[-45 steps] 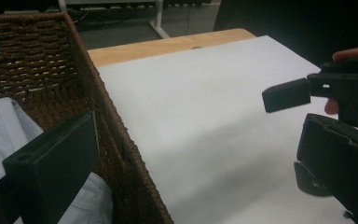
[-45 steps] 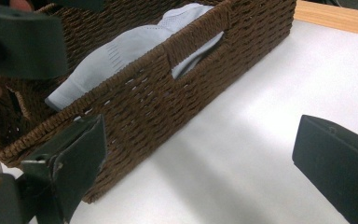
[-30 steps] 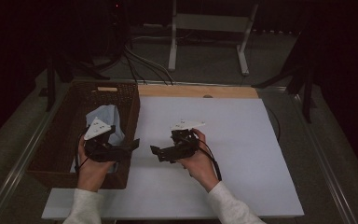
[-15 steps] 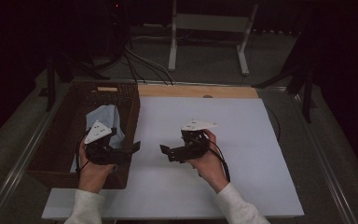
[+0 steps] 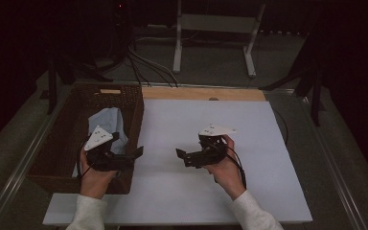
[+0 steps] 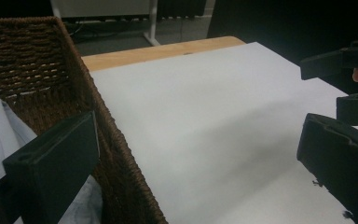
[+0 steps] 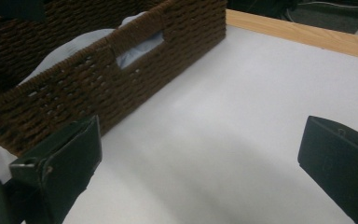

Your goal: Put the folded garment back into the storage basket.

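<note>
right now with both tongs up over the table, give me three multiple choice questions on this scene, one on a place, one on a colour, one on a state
1. Where does the pale blue cloth lie?
A. inside the wicker basket
B. on the white board
C. between the jaws of the right tongs

2. What colour is the basket?
A. white
B. dark brown
C. red

3. How do the jaws of the left tongs stand?
A. shut on the cloth
B. shut with nothing between them
C. open, holding nothing

Answers:
1 A: the high view shows the cloth within the basket walls, and the right gripper view shows it through the handle slot.
2 B: the woven walls are dark brown in all three views.
3 C: the left gripper view shows its two jaws wide apart with bare board between them.
</note>
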Demonstrator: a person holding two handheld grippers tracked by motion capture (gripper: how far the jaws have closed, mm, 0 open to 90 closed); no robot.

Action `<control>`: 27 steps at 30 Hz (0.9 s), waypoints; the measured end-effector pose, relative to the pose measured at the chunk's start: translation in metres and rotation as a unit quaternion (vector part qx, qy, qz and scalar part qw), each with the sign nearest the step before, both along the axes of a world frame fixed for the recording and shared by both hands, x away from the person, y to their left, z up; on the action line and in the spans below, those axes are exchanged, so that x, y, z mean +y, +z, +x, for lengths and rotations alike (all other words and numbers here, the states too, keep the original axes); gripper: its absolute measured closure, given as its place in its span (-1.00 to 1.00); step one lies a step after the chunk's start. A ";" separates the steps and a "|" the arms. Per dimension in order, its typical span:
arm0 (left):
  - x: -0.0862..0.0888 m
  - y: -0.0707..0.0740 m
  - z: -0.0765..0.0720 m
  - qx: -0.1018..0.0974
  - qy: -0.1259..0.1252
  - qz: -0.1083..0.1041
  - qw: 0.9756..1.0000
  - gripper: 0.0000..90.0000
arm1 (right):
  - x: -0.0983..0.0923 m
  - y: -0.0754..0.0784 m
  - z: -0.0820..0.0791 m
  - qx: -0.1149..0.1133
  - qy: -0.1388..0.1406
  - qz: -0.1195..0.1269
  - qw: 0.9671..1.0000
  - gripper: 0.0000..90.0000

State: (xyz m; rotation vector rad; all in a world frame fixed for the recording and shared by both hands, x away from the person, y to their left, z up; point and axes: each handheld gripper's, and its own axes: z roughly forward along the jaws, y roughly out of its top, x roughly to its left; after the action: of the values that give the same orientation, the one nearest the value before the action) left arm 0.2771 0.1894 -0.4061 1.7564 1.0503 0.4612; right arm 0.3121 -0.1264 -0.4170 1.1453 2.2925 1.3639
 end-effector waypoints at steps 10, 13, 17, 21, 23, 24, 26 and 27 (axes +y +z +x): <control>0.002 -0.002 -0.001 -0.001 0.004 0.000 1.000 -1.00 | -0.024 -0.002 -0.005 -0.011 -0.025 -0.009 1.000 -1.00; 0.002 -0.004 -0.002 0.000 0.003 0.000 1.000 -1.00 | -0.032 -0.004 -0.006 -0.011 -0.032 -0.010 0.999 -1.00; 0.003 -0.005 -0.002 0.000 0.003 -0.003 1.000 -1.00 | -0.042 -0.007 -0.008 -0.010 -0.043 -0.012 0.999 -1.00; 0.003 -0.007 -0.002 0.008 -0.001 -0.003 1.000 -1.00 | -0.048 -0.009 -0.009 -0.009 -0.049 -0.011 0.999 -1.00; 0.002 -0.007 -0.002 0.009 -0.002 -0.002 1.000 -1.00 | -0.053 -0.010 -0.010 -0.011 -0.052 -0.010 0.999 -1.00; 0.002 -0.007 -0.003 0.009 -0.002 -0.002 1.000 -1.00 | -0.055 -0.010 -0.011 -0.012 -0.054 -0.009 0.998 -1.00; 0.003 -0.007 -0.003 0.009 -0.001 -0.003 1.000 -1.00 | -0.058 -0.011 -0.012 -0.012 -0.057 -0.008 0.998 -1.00; 0.003 -0.007 -0.003 0.009 -0.002 -0.004 1.000 -1.00 | -0.060 -0.012 -0.012 -0.013 -0.057 -0.009 0.998 -1.00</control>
State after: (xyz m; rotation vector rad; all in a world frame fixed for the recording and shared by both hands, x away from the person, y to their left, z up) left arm 0.2741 0.1923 -0.4135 1.7581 1.0599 0.4399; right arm 0.2996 -0.1869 -0.4287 1.2267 2.1809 1.3068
